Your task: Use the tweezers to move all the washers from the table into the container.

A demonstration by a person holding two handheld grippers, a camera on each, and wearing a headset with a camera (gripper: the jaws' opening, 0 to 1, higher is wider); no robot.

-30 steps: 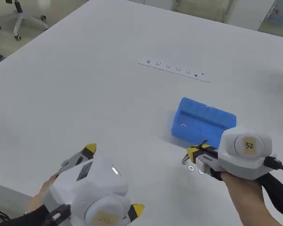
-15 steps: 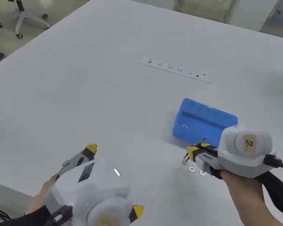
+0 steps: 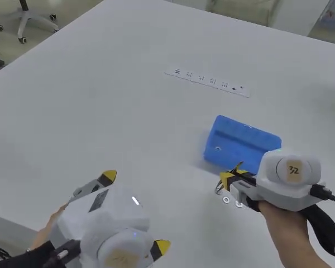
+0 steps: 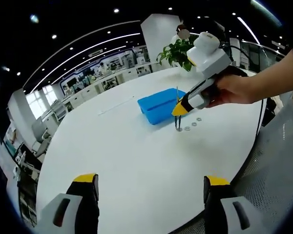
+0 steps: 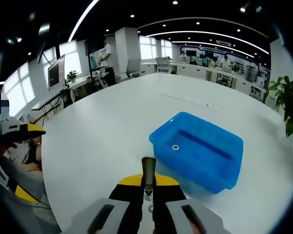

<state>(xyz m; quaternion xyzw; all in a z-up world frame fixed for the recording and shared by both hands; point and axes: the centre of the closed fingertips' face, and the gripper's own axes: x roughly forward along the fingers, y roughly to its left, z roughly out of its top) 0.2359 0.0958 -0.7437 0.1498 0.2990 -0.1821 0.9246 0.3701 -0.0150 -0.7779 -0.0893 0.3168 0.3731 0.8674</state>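
Right gripper [image 3: 230, 181]: jaws closed down on the tweezers [image 3: 222, 186], with the yellow tips pressed to either side of the shaft. In the right gripper view the tweezers [image 5: 147, 176] stand out forward between the jaws and point toward the container [image 5: 200, 152]. A hand [image 3: 290, 231] holds this gripper on the side of the container nearest the person.

Tweezers: in the left gripper view their lower end [image 4: 178, 122] reaches down to the table [image 4: 136, 161], just in front of the container [image 4: 158, 105]. Whether the tips have hold of anything cannot be told.

Washers [image 3: 232, 201]: lying loose on the table [image 3: 100, 100] just beside the container's near wall, under the right gripper. The left gripper view shows them [image 4: 193, 124] as a short row next to the tweezer tip. One washer [image 5: 175, 146] lies inside the container, on its floor near the left corner.

Container [image 3: 243, 142]: blue, rectangular, open top, standing flat on the table.

Left gripper [image 3: 134, 213]: well apart from the container, at the near edge of the table. Its jaws stand wide apart and hold nothing, as its own view [image 4: 150, 180] confirms.

Other items: a socket strip [image 3: 206, 81] is set in the table beyond the container, and a plant [image 4: 178, 51] stands beyond the table's far side.
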